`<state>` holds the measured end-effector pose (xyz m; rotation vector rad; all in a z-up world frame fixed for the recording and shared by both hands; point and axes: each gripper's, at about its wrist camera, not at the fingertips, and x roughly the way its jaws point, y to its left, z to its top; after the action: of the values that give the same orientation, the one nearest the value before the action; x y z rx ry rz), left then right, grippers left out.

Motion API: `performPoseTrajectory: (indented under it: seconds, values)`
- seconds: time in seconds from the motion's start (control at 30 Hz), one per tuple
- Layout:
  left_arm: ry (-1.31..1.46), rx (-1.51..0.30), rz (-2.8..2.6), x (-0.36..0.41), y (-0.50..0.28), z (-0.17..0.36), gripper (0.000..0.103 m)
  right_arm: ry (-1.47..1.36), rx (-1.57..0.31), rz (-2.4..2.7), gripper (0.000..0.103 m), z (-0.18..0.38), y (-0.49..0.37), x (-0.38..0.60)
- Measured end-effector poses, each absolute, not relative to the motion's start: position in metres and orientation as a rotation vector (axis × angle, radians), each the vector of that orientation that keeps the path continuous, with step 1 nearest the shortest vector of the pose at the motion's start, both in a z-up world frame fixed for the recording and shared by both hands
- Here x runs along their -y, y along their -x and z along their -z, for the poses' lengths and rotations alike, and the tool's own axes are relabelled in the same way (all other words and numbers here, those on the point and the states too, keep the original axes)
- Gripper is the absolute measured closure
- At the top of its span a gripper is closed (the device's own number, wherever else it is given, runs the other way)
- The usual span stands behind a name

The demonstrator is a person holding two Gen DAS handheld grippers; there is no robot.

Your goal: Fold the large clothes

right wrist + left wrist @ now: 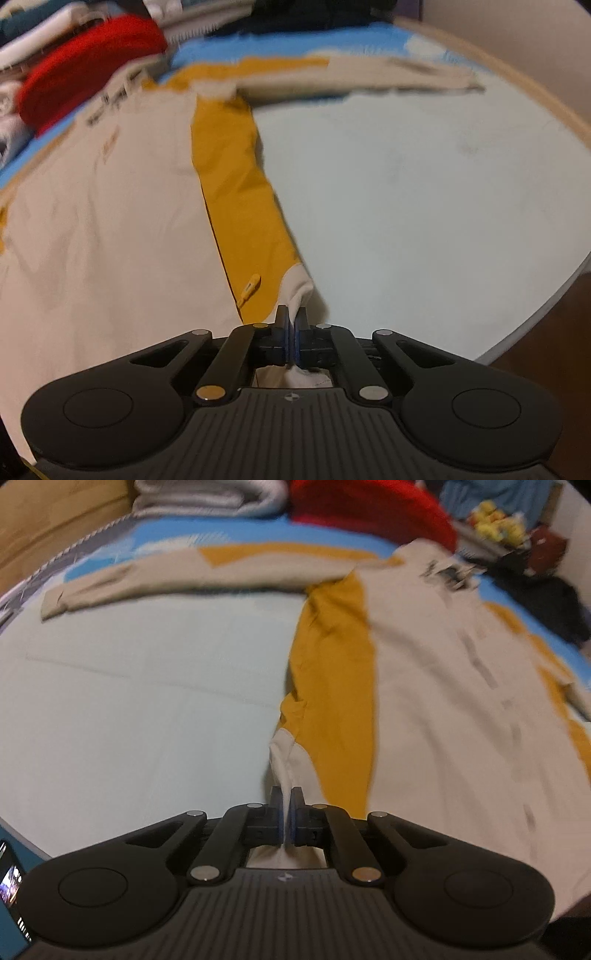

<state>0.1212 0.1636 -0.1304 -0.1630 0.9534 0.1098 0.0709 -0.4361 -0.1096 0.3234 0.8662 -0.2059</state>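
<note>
A large cream and mustard-yellow jacket (436,672) lies spread face up on a pale blue bed sheet (140,701). One sleeve (155,579) stretches left across the far side. My left gripper (285,797) is shut on the jacket's cream bottom hem corner at its left side. In the right wrist view the same jacket (110,206) fills the left half, its other sleeve (388,79) reaching right. My right gripper (292,317) is shut on the cream hem corner at that side, next to a yellow zip pull (250,286).
A red garment (373,509) and folded grey-white cloth (207,496) sit at the far edge of the bed. Dark clutter and yellow items (495,520) lie at the far right. A phone (11,886) shows at the lower left. The bed's edge (535,314) curves at the right.
</note>
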Motion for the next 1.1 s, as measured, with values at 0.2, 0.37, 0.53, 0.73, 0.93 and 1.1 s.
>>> performPoseTrajectory:
  seconds: [0.2, 0.37, 0.53, 0.73, 0.93, 1.1]
  values:
    - [0.189, -0.962, -0.081, -0.16, -0.096, 0.121, 0.1, -0.273, -0.843, 0.332, 0.103, 0.097, -0.059, 0.442]
    - [0.192, -1.009, -0.079, -0.159, -0.102, 0.127, 0.099, -0.251, -0.917, 0.375, 0.103, 0.099, -0.06, 0.436]
    - [0.257, -1.038, -0.148, -0.176, -0.119, 0.131, 0.092, -0.23, -0.966, 0.374, 0.101, 0.104, -0.066, 0.431]
    - [0.147, -0.918, -0.124, -0.155, -0.116, 0.116, 0.083, -0.261, -0.959, 0.375, 0.097, 0.109, -0.062, 0.435]
    - [0.09, -1.055, -0.073, -0.134, -0.124, 0.148, 0.07, -0.36, -1.065, 0.399, 0.089, 0.13, -0.068, 0.447]
    - [0.098, -1.094, -0.155, -0.141, -0.127, 0.159, 0.07, -0.298, -1.075, 0.378, 0.102, 0.129, -0.071, 0.441]
